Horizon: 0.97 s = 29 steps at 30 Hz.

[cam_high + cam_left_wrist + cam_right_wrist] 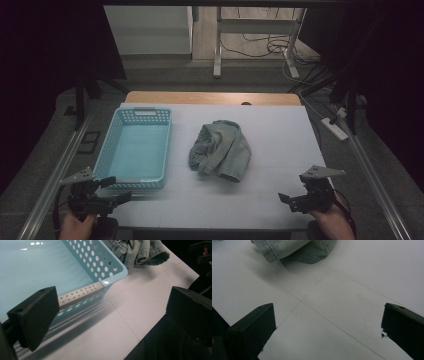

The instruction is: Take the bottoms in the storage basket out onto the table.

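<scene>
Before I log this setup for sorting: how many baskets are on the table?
1. The blue basket sits on the table's left side, empty, beside the crumpled denim garment at the centre.

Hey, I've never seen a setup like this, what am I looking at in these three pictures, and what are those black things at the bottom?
A person sits at a white table with a hand-held two-jaw gripper in each hand. The high view looks down from above: the left gripper sits at the near left corner, the right gripper at the near right. The other two pictures come from cameras riding on those grippers, so the black blocks are each gripper's own jaws, standing wide apart. On the table lie a light blue perforated basket, with nothing in it, and beside it a crumpled denim garment. Neither gripper holds anything.
</scene>
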### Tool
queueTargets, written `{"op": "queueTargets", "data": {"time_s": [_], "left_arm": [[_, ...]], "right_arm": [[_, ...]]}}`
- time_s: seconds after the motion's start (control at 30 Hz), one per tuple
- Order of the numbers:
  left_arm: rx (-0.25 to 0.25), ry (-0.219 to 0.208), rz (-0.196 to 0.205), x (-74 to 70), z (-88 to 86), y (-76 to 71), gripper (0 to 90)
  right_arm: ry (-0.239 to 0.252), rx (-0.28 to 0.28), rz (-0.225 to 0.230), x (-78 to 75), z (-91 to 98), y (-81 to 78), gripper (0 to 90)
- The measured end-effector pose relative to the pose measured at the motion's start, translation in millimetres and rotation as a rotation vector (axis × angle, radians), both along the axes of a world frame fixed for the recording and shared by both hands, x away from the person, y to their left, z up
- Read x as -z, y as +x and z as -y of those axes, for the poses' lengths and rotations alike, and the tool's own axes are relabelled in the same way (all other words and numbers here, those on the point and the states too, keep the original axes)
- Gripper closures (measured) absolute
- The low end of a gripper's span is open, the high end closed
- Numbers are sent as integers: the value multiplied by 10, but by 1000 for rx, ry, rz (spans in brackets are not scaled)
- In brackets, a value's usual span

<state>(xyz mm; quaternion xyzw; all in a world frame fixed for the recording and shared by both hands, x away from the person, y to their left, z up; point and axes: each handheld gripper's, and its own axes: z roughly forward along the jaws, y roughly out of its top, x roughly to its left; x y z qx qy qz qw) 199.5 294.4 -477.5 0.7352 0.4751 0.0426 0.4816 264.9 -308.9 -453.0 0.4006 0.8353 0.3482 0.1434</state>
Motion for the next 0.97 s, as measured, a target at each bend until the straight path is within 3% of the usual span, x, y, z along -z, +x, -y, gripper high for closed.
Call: {"op": "queueTargets", "data": {"time_s": [0.2,0.6,0.97], "left_arm": [[-15,-1,5,1,-39,-41,0],[-44,42,-9,5,-93,-115,0],[-38,52,-25,13,-108,-131,0]], "right_arm": [[1,-1,3,0,1,-2,0],[0,-4,5,-2,-9,-1,0],[-7,-10,6,1,-17,1,0]]}}
